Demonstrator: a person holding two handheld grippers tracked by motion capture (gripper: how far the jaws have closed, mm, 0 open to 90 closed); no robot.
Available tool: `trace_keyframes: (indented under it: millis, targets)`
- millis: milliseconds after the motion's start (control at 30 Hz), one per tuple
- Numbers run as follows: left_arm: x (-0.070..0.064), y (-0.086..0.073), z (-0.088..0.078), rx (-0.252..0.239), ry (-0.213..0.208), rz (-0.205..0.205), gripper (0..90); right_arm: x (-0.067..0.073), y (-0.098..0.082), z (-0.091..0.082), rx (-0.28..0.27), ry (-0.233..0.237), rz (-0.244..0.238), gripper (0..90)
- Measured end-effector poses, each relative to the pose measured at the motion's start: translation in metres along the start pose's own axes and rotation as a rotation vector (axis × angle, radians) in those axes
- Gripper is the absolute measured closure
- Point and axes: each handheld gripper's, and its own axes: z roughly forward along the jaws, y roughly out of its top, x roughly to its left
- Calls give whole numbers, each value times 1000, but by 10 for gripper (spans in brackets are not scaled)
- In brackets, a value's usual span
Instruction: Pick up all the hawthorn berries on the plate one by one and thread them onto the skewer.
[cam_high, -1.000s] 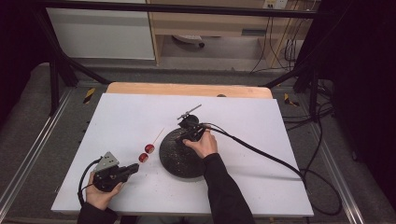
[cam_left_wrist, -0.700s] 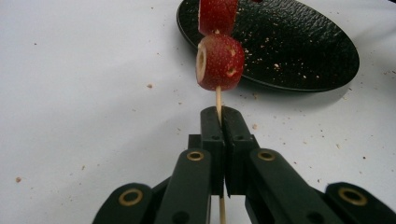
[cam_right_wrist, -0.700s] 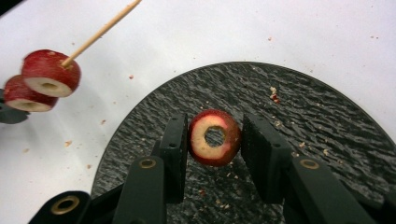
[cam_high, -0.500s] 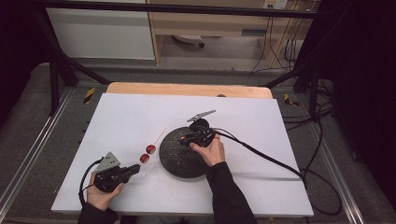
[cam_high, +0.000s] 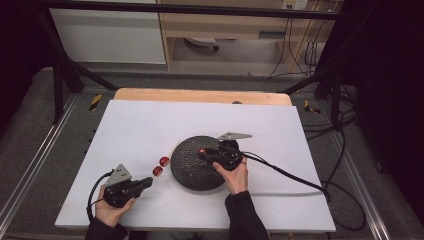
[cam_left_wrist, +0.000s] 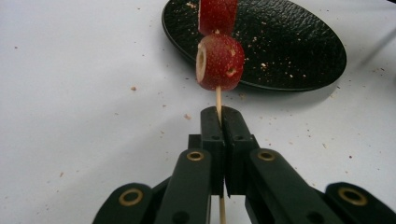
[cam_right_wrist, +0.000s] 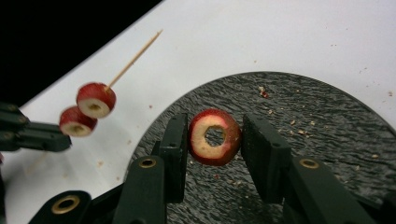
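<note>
High view: no readable writing or labels anywhere. Landmark = black plate (cam_high: 197, 165), sitting a bit right of centre on the white table (cam_high: 140, 125). Left gripper (cam_high: 146, 182) is left of the plate, near the table's front edge, jaws clenched on a wooden skewer (cam_high: 172, 152). The skewer runs from the jaws up and away toward the plate's left rim, long axis diagonal, tip pointing at the far side of the table. Two red fruit rings (cam_high: 161, 166) sit on it just off the plate's left edge. Right gripper (cam_high: 203, 154) is over the plate, its hand at the plate's right side. Wide bare table behind and left of the plate; less room in front of it.

Left gripper view: jaws fully closed on the skewer (cam_left_wrist: 218, 100), stick clamped between the pads and pointing straight away. Nearer ring (cam_left_wrist: 219, 61) is threaded just beyond the jaw tips, second ring (cam_left_wrist: 217, 14) right behind it, both in front of the plate's (cam_left_wrist: 289, 46) near rim. Crumbs on plate and table.

Right gripper view: jaws grasp a third fruit ring (cam_right_wrist: 214, 136), pads pressing its red sides, hole facing the camera, above the plate (cam_right_wrist: 327, 140). Skewer (cam_right_wrist: 133, 58) with its two rings is left of the plate, bare tip pointing up and right, clear of the plate rim.
</note>
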Motion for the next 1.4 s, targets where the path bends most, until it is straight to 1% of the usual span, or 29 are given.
trace_keyframes:
  millis: [33,100,133,200,267,300,367,433,467,567,733,767,833,1000,1200,1267,1367,1400]
  targets:
    - [-1,0,0,0,-2,0,883,0,-3,-1,-16,2,6,625]
    - [-2,0,0,-2,-5,1,883,1,-9,-3,-64,27,37,626]
    - [-3,0,1,-3,-6,1,883,1,-12,-4,-87,30,41,625]
    - [-5,1,1,-4,-8,2,883,3,-17,-6,-133,49,72,625]
    - [-6,1,1,-5,-12,1,883,3,-23,-8,-179,57,99,625]
    - [-7,1,2,-4,-12,3,883,3,-26,-8,-193,63,110,626]
    - [-9,1,3,-7,-14,0,883,4,-31,-9,-218,60,128,626]
    - [-11,1,3,-7,-18,1,883,4,-36,-10,-251,63,157,626]
    - [-12,1,4,-6,-21,3,883,3,-38,-11,-269,64,160,626]
    - [-16,2,6,-6,-27,4,883,4,-45,-13,-320,64,193,626]
    - [-22,2,9,-3,-38,7,883,5,-54,-16,-359,52,207,626]
    - [-24,2,9,-3,-39,8,883,5,-56,-16,-364,59,216,627]
    - [-26,2,11,-2,-45,7,883,4,-58,-17,-377,57,227,626]
    - [-34,2,15,0,-49,13,883,4,-58,-19,-417,55,238,627]
    - [-42,3,20,-5,-51,19,883,1,-49,-23,-468,55,244,627]
    - [-44,4,21,-7,-50,20,883,1,-45,-25,-495,60,257,628]
    - [-47,4,22,-14,-49,24,882,-1,-39,-27,-531,54,270,628]
    - [-48,5,23,-19,-48,23,882,-2,-37,-28,-541,60,282,627]
